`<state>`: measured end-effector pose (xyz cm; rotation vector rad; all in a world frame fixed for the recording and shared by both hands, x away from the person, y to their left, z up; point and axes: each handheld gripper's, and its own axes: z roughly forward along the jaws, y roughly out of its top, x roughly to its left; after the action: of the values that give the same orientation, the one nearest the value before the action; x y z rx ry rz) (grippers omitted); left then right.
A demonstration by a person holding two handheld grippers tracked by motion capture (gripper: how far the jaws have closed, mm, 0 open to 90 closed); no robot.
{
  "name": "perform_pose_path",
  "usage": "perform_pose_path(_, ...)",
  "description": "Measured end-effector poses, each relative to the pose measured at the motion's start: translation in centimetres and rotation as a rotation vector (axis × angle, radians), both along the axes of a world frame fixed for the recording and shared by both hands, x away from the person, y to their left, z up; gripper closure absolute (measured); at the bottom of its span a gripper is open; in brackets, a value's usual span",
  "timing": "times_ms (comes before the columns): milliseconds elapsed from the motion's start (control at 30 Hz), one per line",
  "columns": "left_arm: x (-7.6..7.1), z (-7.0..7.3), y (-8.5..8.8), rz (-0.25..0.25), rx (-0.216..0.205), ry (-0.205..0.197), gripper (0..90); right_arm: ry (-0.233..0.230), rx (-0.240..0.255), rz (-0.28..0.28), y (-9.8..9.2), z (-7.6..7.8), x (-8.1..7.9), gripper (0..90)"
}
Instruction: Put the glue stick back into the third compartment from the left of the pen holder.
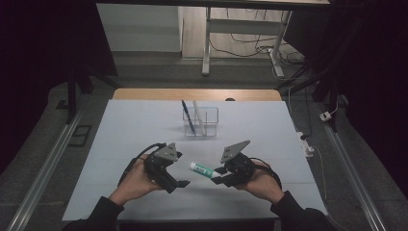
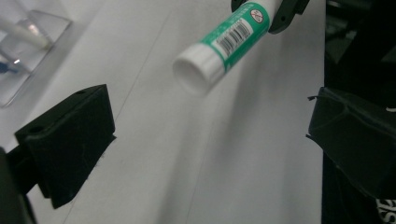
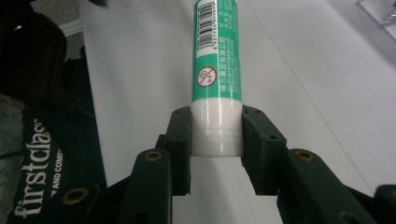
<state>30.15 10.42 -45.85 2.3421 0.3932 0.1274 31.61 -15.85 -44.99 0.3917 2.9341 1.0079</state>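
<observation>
- Right gripper (image 3: 217, 140) is clamped on the white bottom end of the green-and-white glue stick (image 3: 216, 70), which is held level above the counter (image 1: 144, 130) with its cap pointing toward the left gripper (image 1: 179, 183).
- Left gripper is seen with its jaws spread wide and nothing between them; the white cap (image 2: 198, 70) lies ahead of them, apart from both pads.
- For the step in hand, judged to be taking hold of the cap, the open jaws should be brought level around the cap and centred before closing, while the stick is kept steady.
- A clear holder (image 1: 201, 122) with pens stands farther back.
</observation>
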Motion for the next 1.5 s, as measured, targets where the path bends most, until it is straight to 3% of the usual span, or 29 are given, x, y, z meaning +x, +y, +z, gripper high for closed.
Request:
perform_pose_path(200,0.3,-0.3,-1.6,-0.077,0.055,-0.026,9.0,0.007,-0.036,0.049,0.6,-0.2,-0.4,65.3)
perform_pose_path(400,-0.2,-0.4,-2.5,-0.136,0.121,-0.075,27.1,0.016,-0.052,0.082,1.0,-0.4,-0.6,65.3)
perform_pose_path(667,-0.6,-0.7,-2.7,-0.191,0.157,-0.079,45.4,0.023,-0.077,0.122,1.5,-0.7,-1.0,65.3)
perform_pose_path(1000,-1.0,-1.1,-3.0,-0.258,0.197,-0.092,58.3,0.013,-0.091,0.155,1.8,-0.8,-1.2,65.3)
perform_pose_path(1100,-1.2,-1.2,-3.1,-0.306,0.229,-0.104,62.3,0.01,-0.103,0.172,1.8,-0.8,-1.4,65.1)
perform_pose_path(1233,-1.1,-1.5,-3.0,-0.341,0.227,-0.099,65.3,-0.011,-0.104,0.202,1.9,-0.9,-1.6,64.6)
perform_pose_path(1300,-1.1,-1.5,-2.8,-0.327,0.198,-0.085,65.6,-0.006,-0.091,0.197,1.7,-1.0,-1.5,63.7)
perform_pose_path(1400,-0.8,-1.5,-2.3,-0.291,0.151,-0.07,65.7,-0.007,-0.037,0.168,1.4,-0.8,-1.1,60.5)
perform_pose_path(1500,-0.2,-1.3,-1.5,-0.26,0.112,-0.068,65.7,-0.019,0.028,0.123,0.9,-0.2,-0.5,50.9)
